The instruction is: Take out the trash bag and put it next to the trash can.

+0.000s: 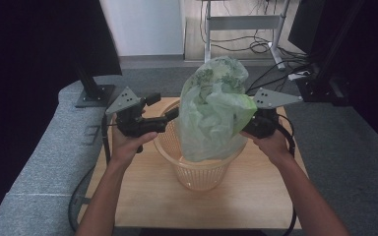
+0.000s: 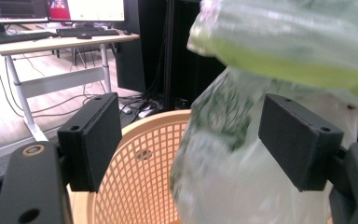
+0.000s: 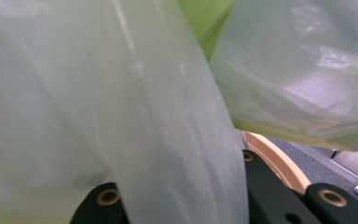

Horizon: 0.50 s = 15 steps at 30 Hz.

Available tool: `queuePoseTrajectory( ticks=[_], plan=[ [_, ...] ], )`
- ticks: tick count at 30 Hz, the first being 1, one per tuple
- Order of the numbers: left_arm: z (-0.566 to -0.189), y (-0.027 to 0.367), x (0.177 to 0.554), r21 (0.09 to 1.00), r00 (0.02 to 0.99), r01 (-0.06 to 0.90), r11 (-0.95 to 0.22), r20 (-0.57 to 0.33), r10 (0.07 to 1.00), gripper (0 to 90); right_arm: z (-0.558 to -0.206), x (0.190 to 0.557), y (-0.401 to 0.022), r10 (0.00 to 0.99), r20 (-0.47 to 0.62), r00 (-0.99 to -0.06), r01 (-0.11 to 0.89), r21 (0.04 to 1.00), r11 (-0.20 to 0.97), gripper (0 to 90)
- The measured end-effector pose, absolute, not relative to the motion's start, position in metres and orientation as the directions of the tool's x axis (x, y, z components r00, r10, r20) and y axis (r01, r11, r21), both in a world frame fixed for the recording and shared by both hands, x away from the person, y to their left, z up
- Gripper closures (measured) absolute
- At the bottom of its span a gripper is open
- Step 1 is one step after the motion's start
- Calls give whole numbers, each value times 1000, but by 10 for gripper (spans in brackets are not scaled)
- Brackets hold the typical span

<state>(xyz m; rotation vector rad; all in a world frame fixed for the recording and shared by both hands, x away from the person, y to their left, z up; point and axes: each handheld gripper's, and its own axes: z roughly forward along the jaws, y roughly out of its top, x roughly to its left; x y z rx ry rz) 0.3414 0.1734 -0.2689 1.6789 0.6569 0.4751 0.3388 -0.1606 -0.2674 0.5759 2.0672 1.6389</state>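
The green bag stood upright in the basket on the table, its long axis vertical. The right gripper had its jaws clamped on the bag's side. The left gripper was just beside the bag's opposite side, its jaws apart and the film lying between them unpinched.

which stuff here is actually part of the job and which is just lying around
In the job:
- green plastic bag, standing in the basket
- orange mesh basket on the wooden table
- right tool, shut on the bag's edge
- left tool, jaws open beside the bag

Lying about:
- desk frame at the back
- floor cables
- black stand
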Motion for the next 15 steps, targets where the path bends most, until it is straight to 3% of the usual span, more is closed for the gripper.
queuePoseTrajectory(
  ticks=[15],
  plan=[
    [-284, 179, 341, 970, 772, 182, -162, -38, 635, 205, -224, 325, -205, 626, -82, -776, 2, 991, 132, 890]
  ],
)
